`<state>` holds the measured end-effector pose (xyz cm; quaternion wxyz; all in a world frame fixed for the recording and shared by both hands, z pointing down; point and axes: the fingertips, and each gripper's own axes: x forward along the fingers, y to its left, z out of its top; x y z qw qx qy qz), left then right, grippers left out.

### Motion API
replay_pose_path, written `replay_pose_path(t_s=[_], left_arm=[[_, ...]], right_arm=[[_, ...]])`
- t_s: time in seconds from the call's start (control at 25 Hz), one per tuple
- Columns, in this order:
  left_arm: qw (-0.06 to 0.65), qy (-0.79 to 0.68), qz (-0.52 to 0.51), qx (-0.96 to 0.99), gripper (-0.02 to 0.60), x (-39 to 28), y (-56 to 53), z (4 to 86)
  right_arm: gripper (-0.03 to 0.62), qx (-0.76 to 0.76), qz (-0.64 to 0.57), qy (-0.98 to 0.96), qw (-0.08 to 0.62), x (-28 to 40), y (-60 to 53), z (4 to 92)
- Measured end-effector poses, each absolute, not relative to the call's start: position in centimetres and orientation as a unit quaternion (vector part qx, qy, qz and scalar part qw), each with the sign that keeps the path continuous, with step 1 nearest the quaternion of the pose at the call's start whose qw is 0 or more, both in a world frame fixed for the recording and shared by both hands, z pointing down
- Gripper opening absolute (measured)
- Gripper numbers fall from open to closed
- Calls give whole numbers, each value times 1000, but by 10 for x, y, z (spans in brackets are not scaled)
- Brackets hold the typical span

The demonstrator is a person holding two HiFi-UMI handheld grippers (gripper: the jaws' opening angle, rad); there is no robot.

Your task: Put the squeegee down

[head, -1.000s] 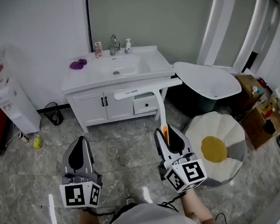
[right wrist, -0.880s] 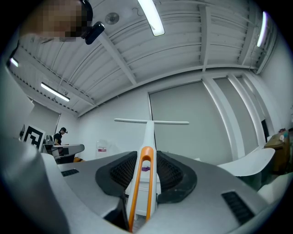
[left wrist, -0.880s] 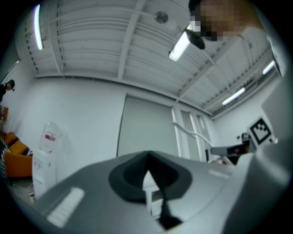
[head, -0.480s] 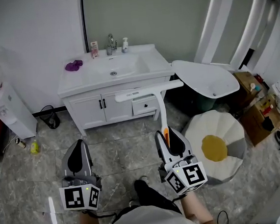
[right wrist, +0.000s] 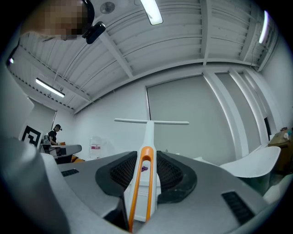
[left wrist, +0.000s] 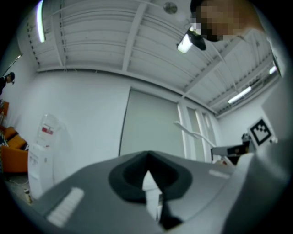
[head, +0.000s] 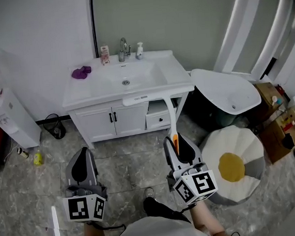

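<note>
Bare floor [head: 126, 163] lies open up to the vanity cabinet [head: 116, 120]. Its surface [head: 90, 90] is free along the front; a purple cloth [head: 81, 72], faucet [head: 124, 47] and bottles [head: 105, 55] crowd the rear. An egg-shaped cushion [head: 235, 166] blocks the right.

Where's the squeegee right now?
The squeegee is clamped in the right gripper, right of centre in head view, blade toward the white vanity ahead.

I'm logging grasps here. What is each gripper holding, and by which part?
The right gripper grips the squeegee by its orange-edged handle. The left gripper holds nothing; its jaws are together.
</note>
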<state>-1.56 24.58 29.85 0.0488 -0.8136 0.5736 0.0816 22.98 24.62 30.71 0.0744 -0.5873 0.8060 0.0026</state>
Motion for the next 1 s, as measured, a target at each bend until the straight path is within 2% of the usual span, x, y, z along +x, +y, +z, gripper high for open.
replay_pose_path(t_s=[0.52, 1.0], left_arm=[[59, 601, 87, -792, 8, 2, 132, 286], [70, 622, 87, -775, 8, 10, 65, 283]], right_arm=[[132, -557, 10, 827, 76, 246, 114, 296], [132, -535, -9, 841, 78, 256, 35, 312]])
